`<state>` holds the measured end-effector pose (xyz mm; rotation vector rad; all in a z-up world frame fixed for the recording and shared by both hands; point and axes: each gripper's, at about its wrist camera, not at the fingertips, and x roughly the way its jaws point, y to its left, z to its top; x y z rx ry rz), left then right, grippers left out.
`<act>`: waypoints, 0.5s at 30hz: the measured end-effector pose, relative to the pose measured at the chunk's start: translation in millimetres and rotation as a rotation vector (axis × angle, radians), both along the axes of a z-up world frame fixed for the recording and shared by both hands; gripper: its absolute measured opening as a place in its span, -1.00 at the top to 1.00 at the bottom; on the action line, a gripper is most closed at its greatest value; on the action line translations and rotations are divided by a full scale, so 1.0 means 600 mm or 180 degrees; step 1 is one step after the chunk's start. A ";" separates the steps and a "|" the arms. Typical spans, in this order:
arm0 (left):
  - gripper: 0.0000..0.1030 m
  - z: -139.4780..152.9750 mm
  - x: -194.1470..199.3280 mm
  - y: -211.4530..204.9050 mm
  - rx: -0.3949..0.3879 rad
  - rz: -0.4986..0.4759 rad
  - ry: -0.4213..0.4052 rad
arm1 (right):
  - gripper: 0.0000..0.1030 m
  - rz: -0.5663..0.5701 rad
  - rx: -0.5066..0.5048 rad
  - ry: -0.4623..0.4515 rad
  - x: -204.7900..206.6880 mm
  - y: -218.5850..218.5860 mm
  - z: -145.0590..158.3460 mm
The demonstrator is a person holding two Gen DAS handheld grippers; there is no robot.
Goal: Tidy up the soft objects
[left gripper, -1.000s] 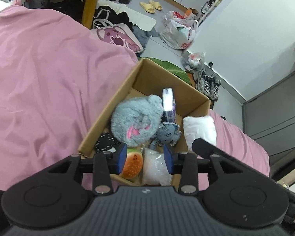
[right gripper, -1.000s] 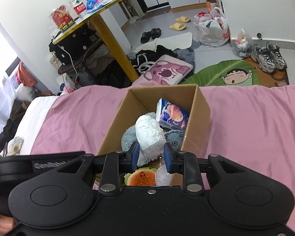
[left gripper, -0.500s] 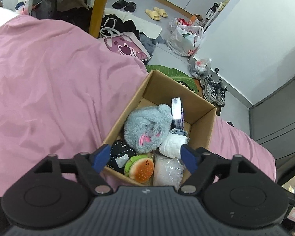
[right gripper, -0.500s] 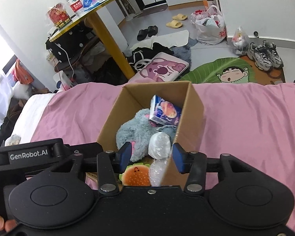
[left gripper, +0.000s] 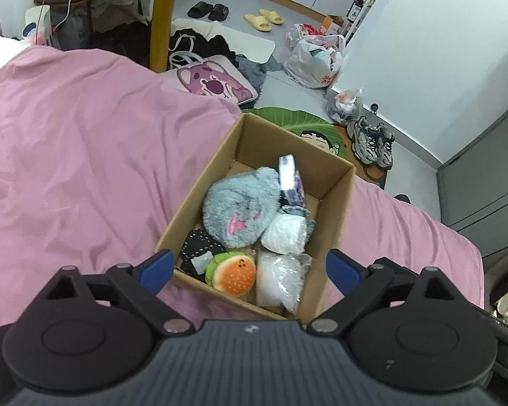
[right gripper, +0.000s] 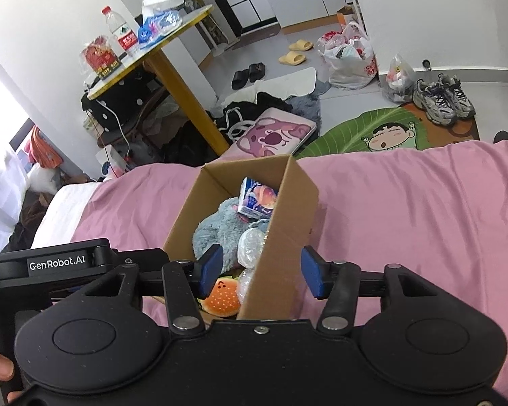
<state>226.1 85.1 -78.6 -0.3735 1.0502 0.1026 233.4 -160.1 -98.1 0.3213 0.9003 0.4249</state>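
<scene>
Left gripper [left gripper: 250, 269], jaws just opened wide and empty, hangs over the near end of the box [left gripper: 335, 203]. Right gripper [right gripper: 260, 272], jaws just opened partway, straddles the box's right wall without gripping. Box stands on the pink bed [left gripper: 67, 169] near its foot edge, holding a grey plush [left gripper: 240, 209], white bundle [left gripper: 284, 235], burger toy [left gripper: 232, 274] and clear bag [left gripper: 279, 280].

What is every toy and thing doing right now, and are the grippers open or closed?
Cardboard box: open-topped, sitting on the pink bedsheet.
Grey plush: lying inside the box.
White bundle: in the box, released.
Burger plush: in the box, near end.
Clear plastic bag: in the box, crumpled.
Left gripper: open, just widened, holding nothing.
Right gripper: open, just widened, holding nothing.
</scene>
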 end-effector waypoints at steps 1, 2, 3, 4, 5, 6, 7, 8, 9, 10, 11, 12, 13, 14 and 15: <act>-0.86 0.004 -0.003 -0.005 0.0037 -0.0007 -0.0009 | -0.03 -0.0010 0.0007 -0.0007 -0.003 -0.007 0.001; -0.86 0.007 -0.006 -0.011 0.0076 -0.0003 -0.0012 | -0.04 -0.0020 0.0022 -0.0012 -0.006 -0.015 0.001; -0.86 0.009 -0.008 -0.015 0.0095 -0.0008 -0.0017 | -0.04 -0.0030 0.0031 -0.0019 -0.008 -0.021 0.002; -0.86 0.012 -0.012 -0.021 0.0085 -0.0024 -0.0032 | -0.04 -0.0042 0.0035 -0.0027 -0.010 -0.027 0.003; -0.86 0.015 -0.015 -0.026 0.0073 -0.0040 -0.0047 | -0.06 -0.0054 0.0042 -0.0039 -0.014 -0.033 0.004; -0.86 0.017 -0.017 -0.029 0.0077 -0.0055 -0.0061 | -0.08 -0.0067 0.0055 -0.0055 -0.018 -0.040 0.005; -0.86 0.020 -0.022 -0.034 0.0114 -0.0072 -0.0086 | -0.15 -0.0082 0.0063 -0.0069 -0.021 -0.046 0.007; -0.86 0.023 -0.025 -0.039 0.0149 -0.0087 -0.0109 | -0.21 -0.0096 0.0068 -0.0090 -0.025 -0.053 0.009; -0.86 0.025 -0.029 -0.043 0.0176 -0.0103 -0.0129 | -0.23 -0.0101 0.0075 -0.0113 -0.027 -0.058 0.012; -0.86 0.029 -0.033 -0.049 0.0201 -0.0118 -0.0153 | -0.28 -0.0097 0.0084 -0.0139 -0.029 -0.063 0.014; -0.86 0.031 -0.036 -0.052 0.0221 -0.0125 -0.0173 | -0.35 -0.0090 0.0085 -0.0167 -0.032 -0.068 0.017; -0.86 0.035 -0.041 -0.057 0.0250 -0.0133 -0.0204 | -0.38 -0.0085 0.0080 -0.0191 -0.036 -0.075 0.020; -0.86 0.038 -0.046 -0.064 0.0283 -0.0147 -0.0237 | -0.46 -0.0081 0.0073 -0.0215 -0.041 -0.079 0.022; -0.87 0.042 -0.050 -0.068 0.0305 -0.0158 -0.0264 | -0.54 -0.0072 0.0069 -0.0239 -0.044 -0.083 0.025; -0.91 0.045 -0.055 -0.073 0.0319 -0.0168 -0.0294 | -0.58 -0.0056 0.0063 -0.0263 -0.047 -0.088 0.027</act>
